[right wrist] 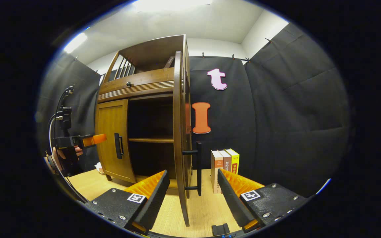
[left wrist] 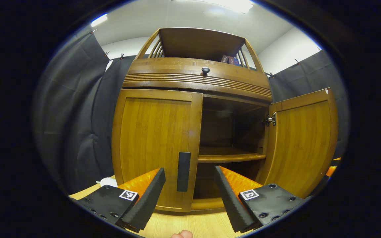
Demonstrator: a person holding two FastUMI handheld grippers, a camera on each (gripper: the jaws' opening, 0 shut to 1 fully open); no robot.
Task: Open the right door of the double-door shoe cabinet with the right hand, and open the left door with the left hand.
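The left door (left wrist: 155,145) of the shoe cabinet (left wrist: 197,77) fills the centre-left of the left gripper view and is flush shut. Its handle (left wrist: 183,171), a dark vertical bar, sits at the door's inner edge, low in the frame. That handle is the thing the coming move turns on: it stands straight ahead of the left gripper (left wrist: 190,188), showing between the two fingers but farther off, not yet touched. Its long axis runs up and down, so the fingers, spread side to side, are already set across it. The left gripper's jaws are wide apart and hold nothing.

The right door (left wrist: 301,142) stands swung open at the right of that view, hinge (left wrist: 270,119) exposed, with the dark interior and a shelf (left wrist: 231,157) showing between the two doors. In the right gripper view the same door (right wrist: 178,132) is seen nearly edge-on at centre frame, its handle (right wrist: 197,168) jutting rightward between the fingers of the right gripper (right wrist: 193,195), which are also wide apart and clear of it. So the right half of the task looks done and the left half remains.

At the left edge of the right gripper view the left gripper (right wrist: 93,140) appears again, held by a hand (right wrist: 67,152), level with the left door's handle (right wrist: 118,145) and near it, so it is plainly the nearer tool. Three books (right wrist: 224,167) stand on the wooden tabletop (right wrist: 203,208) beside the cabinet.
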